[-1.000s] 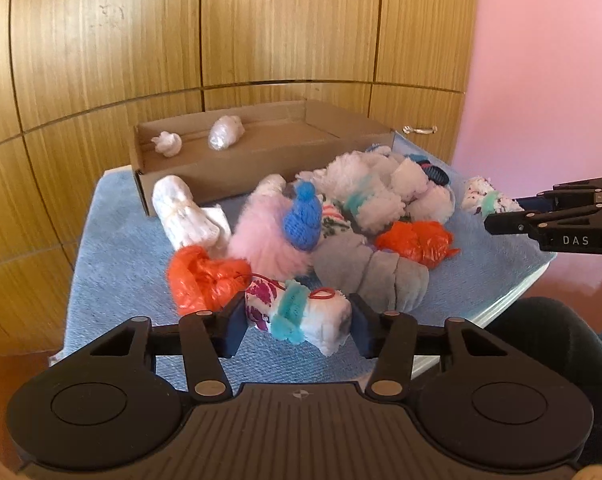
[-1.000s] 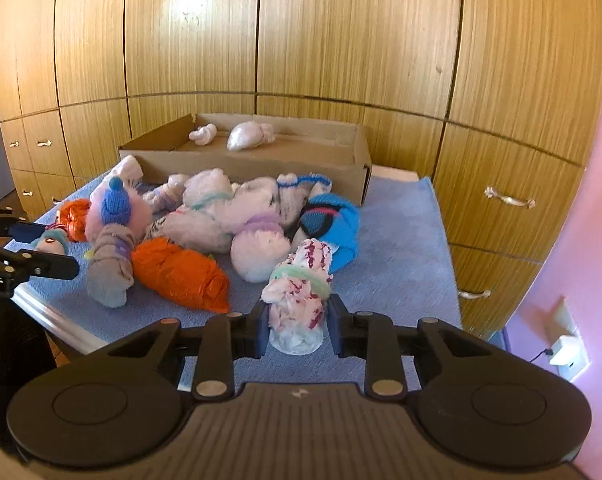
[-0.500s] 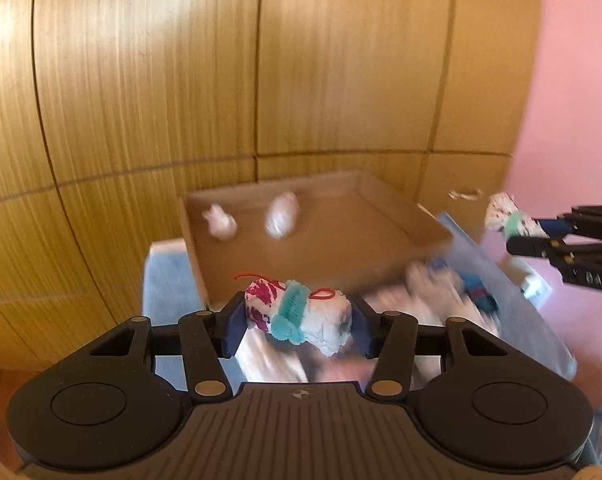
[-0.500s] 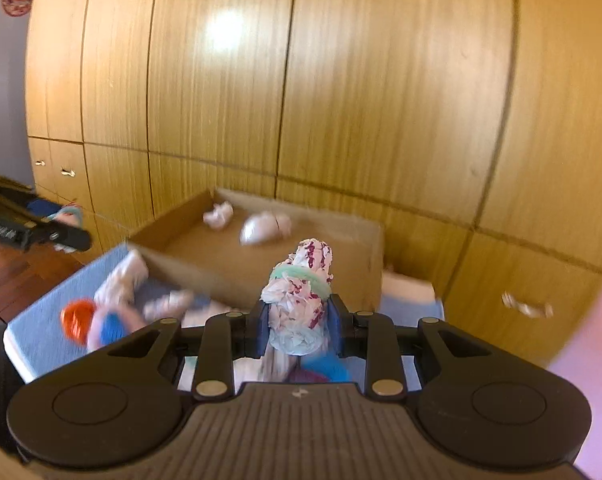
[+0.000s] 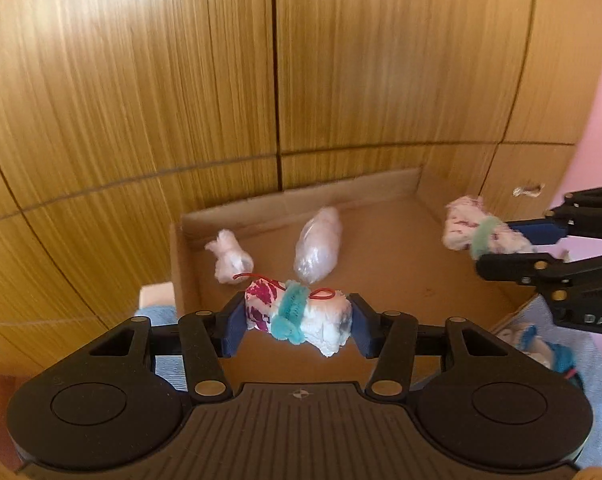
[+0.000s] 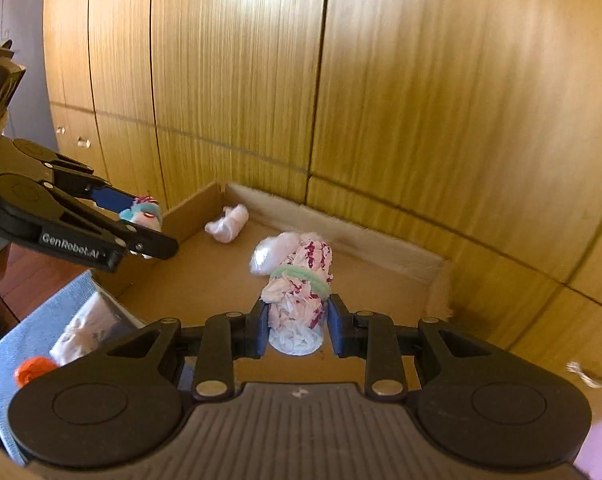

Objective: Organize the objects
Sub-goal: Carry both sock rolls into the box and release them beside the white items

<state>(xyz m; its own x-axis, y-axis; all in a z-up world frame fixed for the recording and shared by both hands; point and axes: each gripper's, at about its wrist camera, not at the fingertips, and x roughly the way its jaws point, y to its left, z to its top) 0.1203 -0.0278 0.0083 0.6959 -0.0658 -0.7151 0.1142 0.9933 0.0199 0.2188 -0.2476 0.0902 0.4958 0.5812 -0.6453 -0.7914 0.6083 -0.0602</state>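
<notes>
- Left gripper [image 5: 297,322]: pinching a white and magenta bundle [image 5: 301,316] with a teal band, held crosswise above the cardboard box [image 5: 401,248]
- Right gripper [image 6: 297,328]: pinching a similar bundle with a green band [image 6: 297,292], held over the same box
- Box floor: a small white roll [image 5: 229,256] beside a clear-wrapped parcel [image 5: 317,250]

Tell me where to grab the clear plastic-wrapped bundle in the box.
Judging by its shape, pinch the plastic-wrapped bundle across its narrow middle, coming from above. It lies lengthwise on the box floor, an oval with tapered ends, and its sides are clear of the small white bundle beside it.
</notes>
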